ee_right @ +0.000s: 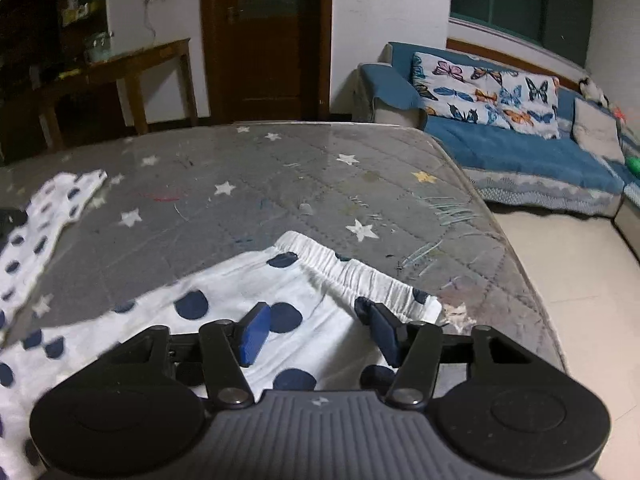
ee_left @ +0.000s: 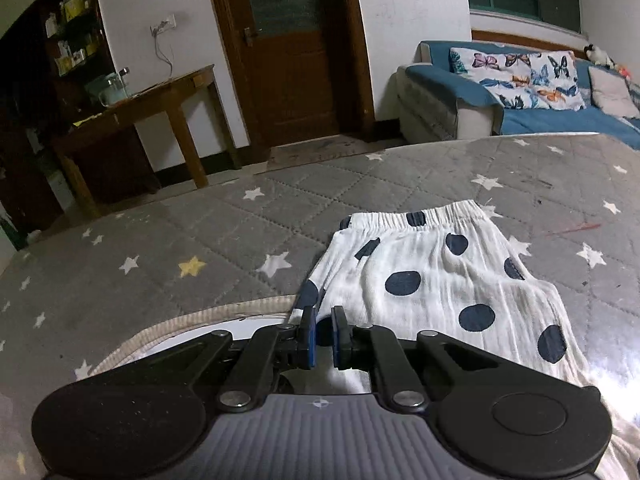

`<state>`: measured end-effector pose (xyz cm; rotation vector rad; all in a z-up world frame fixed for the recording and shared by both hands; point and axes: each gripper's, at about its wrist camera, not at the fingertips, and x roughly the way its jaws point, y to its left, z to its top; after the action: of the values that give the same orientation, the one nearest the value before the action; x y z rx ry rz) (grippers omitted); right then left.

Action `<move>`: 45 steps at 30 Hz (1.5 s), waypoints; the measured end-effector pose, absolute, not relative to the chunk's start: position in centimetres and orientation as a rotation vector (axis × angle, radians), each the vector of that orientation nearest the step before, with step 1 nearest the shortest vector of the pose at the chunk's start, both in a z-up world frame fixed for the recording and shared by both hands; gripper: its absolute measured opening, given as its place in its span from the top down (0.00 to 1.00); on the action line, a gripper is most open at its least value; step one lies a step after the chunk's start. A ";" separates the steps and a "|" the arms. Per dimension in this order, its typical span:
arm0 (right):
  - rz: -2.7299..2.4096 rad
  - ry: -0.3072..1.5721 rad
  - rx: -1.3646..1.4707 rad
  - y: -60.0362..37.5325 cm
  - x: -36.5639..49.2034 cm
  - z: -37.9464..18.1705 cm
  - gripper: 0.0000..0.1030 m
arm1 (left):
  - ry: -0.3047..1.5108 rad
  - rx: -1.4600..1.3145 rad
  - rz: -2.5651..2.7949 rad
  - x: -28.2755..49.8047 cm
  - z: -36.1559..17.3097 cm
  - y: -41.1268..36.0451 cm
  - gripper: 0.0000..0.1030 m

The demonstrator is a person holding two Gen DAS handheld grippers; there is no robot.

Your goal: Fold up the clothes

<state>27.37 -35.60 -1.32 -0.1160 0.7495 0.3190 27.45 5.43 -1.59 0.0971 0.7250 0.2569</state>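
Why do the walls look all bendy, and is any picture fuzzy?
Left wrist view: the fisheye lens curves the door and mattress edge, with glare bottom right. Right wrist view: same bending; the polka-dot shorts look slightly blurred.

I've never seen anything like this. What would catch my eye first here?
Probably the white polka-dot shorts spread on the grey star-patterned mattress, right in front of both tools. The right gripper hangs open over the waistband, while the left gripper is nearly closed at the cloth's edge. Behind, a butterfly pillow brightens the blue sofa.
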 end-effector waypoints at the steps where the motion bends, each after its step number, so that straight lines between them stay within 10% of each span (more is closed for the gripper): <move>1: 0.331 0.744 -0.110 -35.6 27.1 -1.1 0.45 | 0.720 0.096 0.249 27.2 -1.4 5.3 0.90; 9: 0.432 0.743 -0.153 -33.6 23.8 -0.8 0.45 | 0.725 0.073 0.153 24.5 -0.3 3.7 0.88; 21: 0.580 0.742 -0.176 -30.8 15.1 0.9 0.41 | 0.718 0.123 -0.025 14.2 1.5 -0.8 0.46; 45: 0.685 0.754 -0.260 -29.6 2.1 0.6 0.37 | 0.728 0.097 -0.050 0.7 -0.4 1.6 0.65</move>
<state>2.14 -29.56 0.65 -0.2600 0.7541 0.6855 0.71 1.61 -0.43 0.0971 0.7276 -0.0504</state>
